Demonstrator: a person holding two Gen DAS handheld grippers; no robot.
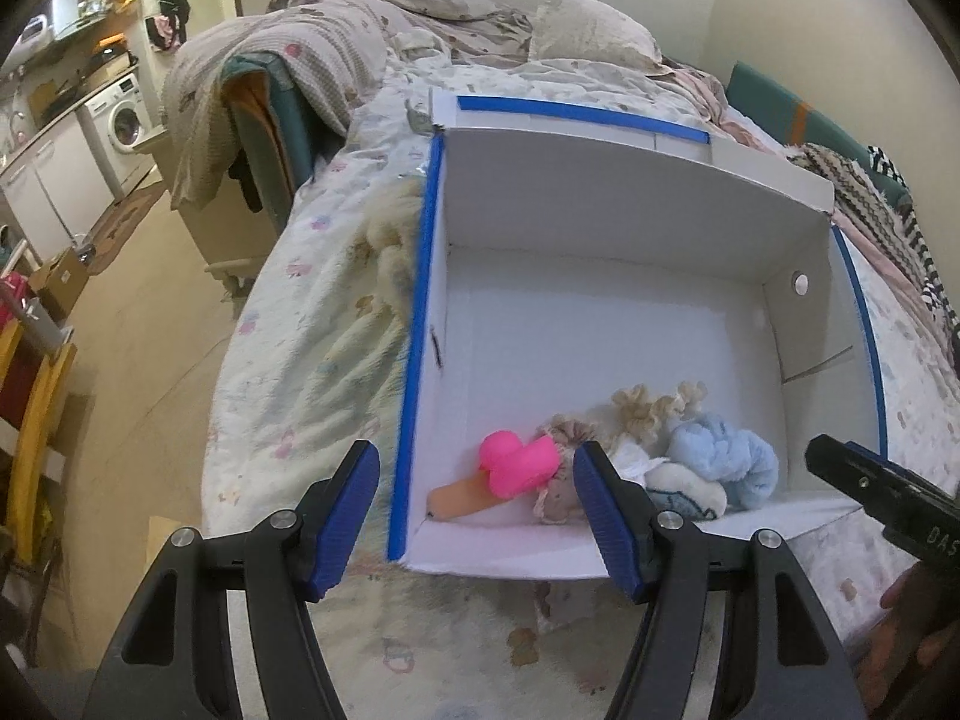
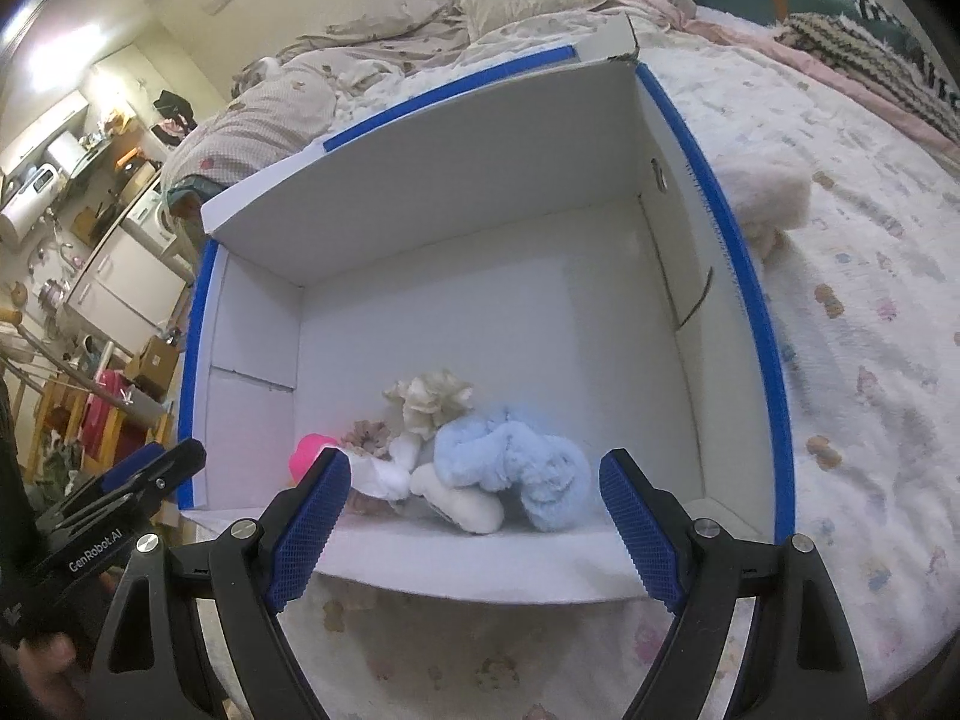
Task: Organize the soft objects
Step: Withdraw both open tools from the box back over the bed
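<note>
A: Where do you stand with the sorting?

B: Both your grippers hang over the near edge of the white cardboard box [image 2: 420, 192] with blue-taped rims, which sits on the bed [image 2: 870, 360]. The left gripper [image 1: 477, 519] has its fingers spread with nothing between them; the right gripper [image 2: 474, 519] has its fingers spread wider, also holding nothing. By my reading you are between picks.

A: And the soft things?

B: Most are bunched in the near part of the box: a pink plush duck [image 1: 516, 465], a light blue fluffy toy [image 2: 510, 468], a cream frilly piece [image 2: 429, 399], a white plush [image 2: 465, 507] and a brownish knitted one [image 1: 567, 495]. A fluffy cream item [image 2: 771, 204] lies on the bed just outside the box's right wall, and another fluffy cream item [image 1: 387, 246] lies against its left wall.

A: So what next?

B: I'd judge those two outside pieces are what remains. Your right gripper is nearer the one on the right; you'd want to swing over the blue rim, pinch the pile deep enough that it doesn't slip, then drop it in.

A: Any writing?

B: "GenRobot.AI" on the left gripper's body in the right wrist view; "DAS", cut off, on the other gripper's body.
</note>
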